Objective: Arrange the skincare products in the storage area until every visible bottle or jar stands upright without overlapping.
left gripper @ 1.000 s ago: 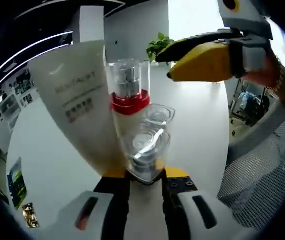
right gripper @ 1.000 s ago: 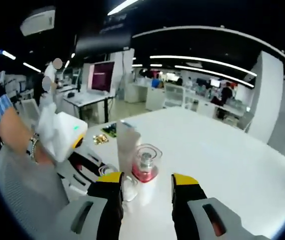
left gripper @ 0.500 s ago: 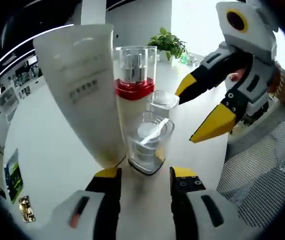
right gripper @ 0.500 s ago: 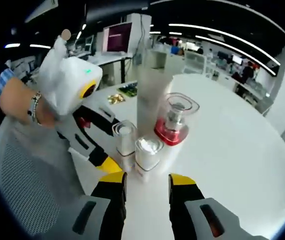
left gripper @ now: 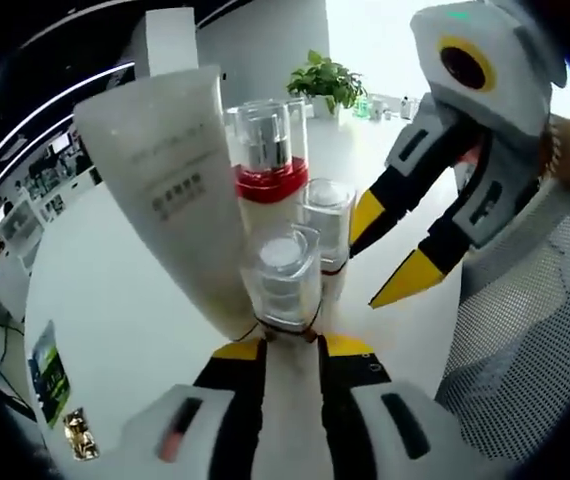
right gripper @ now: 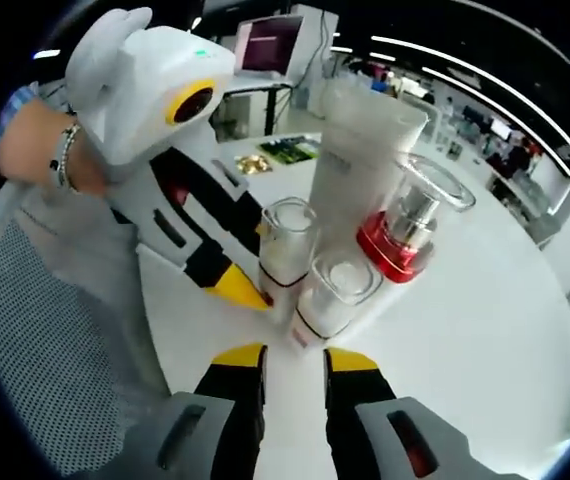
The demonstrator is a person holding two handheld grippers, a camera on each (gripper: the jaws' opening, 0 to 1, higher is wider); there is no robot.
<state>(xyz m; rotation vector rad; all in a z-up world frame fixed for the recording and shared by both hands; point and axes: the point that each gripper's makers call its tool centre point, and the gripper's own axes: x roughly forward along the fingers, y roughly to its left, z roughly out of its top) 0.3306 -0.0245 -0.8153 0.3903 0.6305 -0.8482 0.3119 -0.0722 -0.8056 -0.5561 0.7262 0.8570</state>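
Left gripper (left gripper: 292, 345) jaws narrowly apart, near clear-capped jar (left gripper: 281, 280) just ahead of tips, right gripper (right gripper: 293, 352) likewise behind second jar (right gripper: 331, 296), white tube (left gripper: 170, 190), red-collared pump bottle (left gripper: 268, 180) upright, clustered on white desk (left gripper: 95, 290)

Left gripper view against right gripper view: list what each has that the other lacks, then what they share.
Left gripper view alone: a potted plant at the table's far side. Right gripper view alone: a monitor on a desk and a wristwatch. Shared: the white tube, the red-collared pump bottle, two clear-capped bottles, all upright, and a mesh chair back.
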